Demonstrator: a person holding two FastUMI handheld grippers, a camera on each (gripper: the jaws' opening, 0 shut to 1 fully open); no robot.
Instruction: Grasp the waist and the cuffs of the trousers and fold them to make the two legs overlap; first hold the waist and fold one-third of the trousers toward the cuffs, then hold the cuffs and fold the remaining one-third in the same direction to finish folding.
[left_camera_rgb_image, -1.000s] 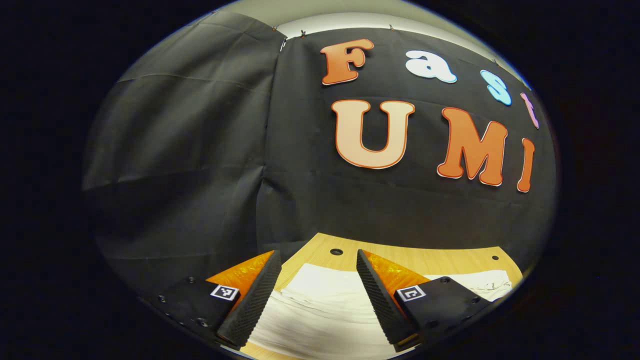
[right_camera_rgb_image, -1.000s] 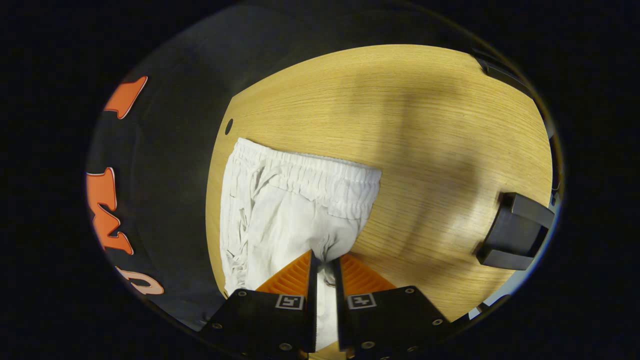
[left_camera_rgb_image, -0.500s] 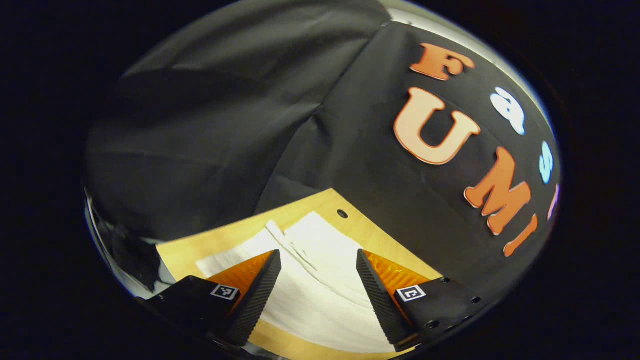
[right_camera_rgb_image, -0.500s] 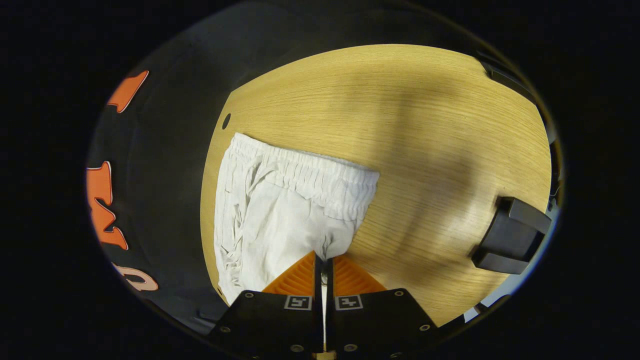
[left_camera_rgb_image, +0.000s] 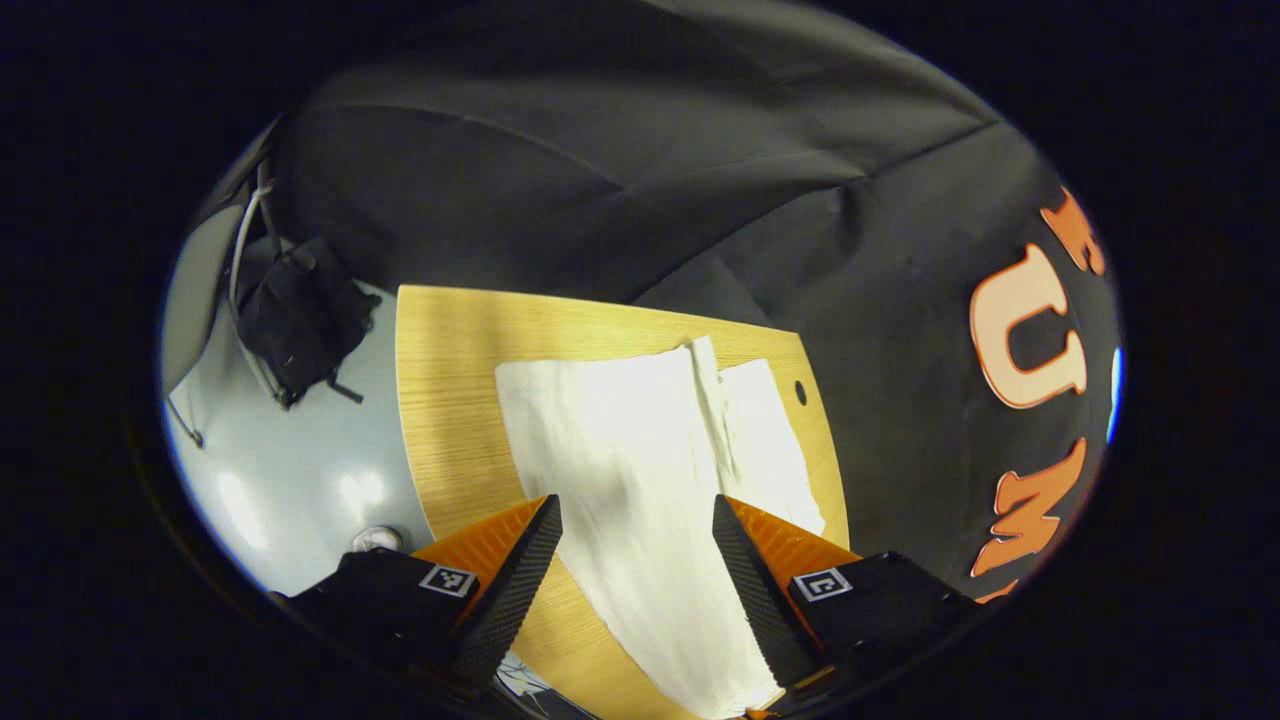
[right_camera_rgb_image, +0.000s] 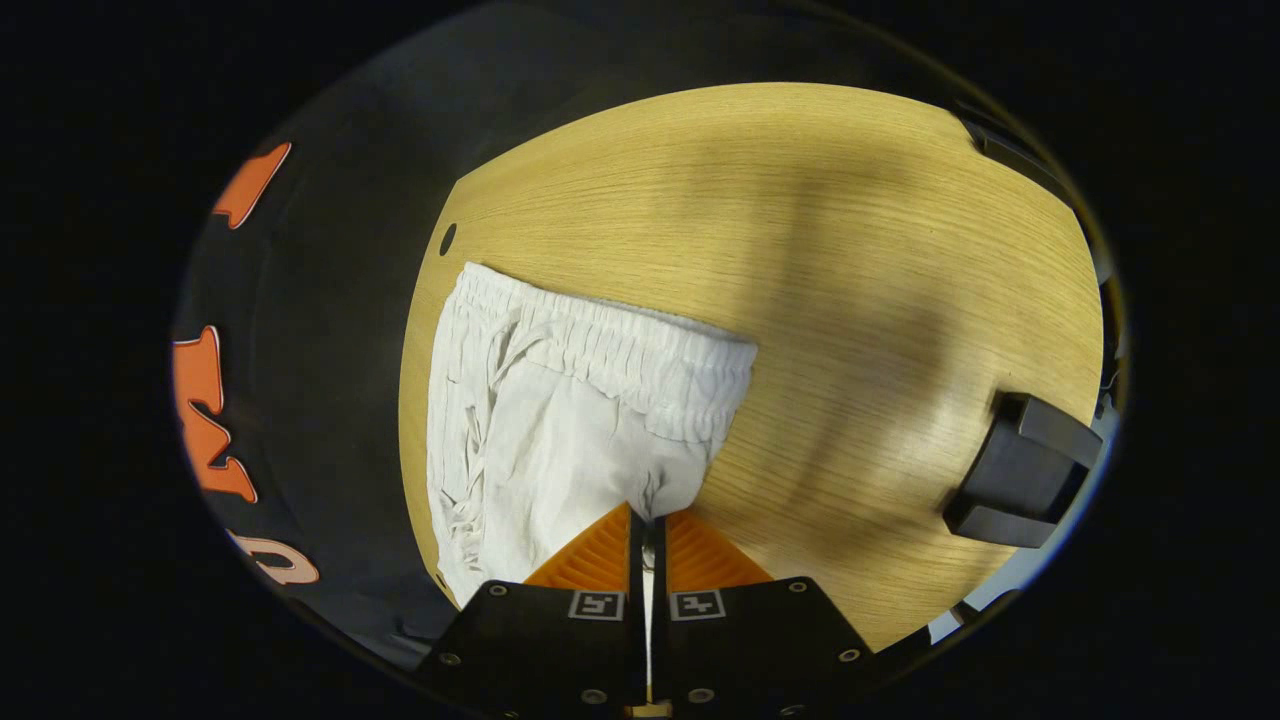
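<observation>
Clearly mid-grab: white trousers (right_camera_rgb_image: 560, 430) flat on the pale wood-grain desk (right_camera_rgb_image: 850, 250), soft thin cloth, gathered ribbed elastic waist (right_camera_rgb_image: 620, 355) toward the far edge. Right gripper (right_camera_rgb_image: 648, 525) pinched narrow on a fold of fabric near the crotch. Left gripper (left_camera_rgb_image: 636, 520) spread wide above the smooth legs (left_camera_rgb_image: 620, 430), gripping nothing. Best to close low on a cuff edge, then lift both ends together, evenly.
</observation>
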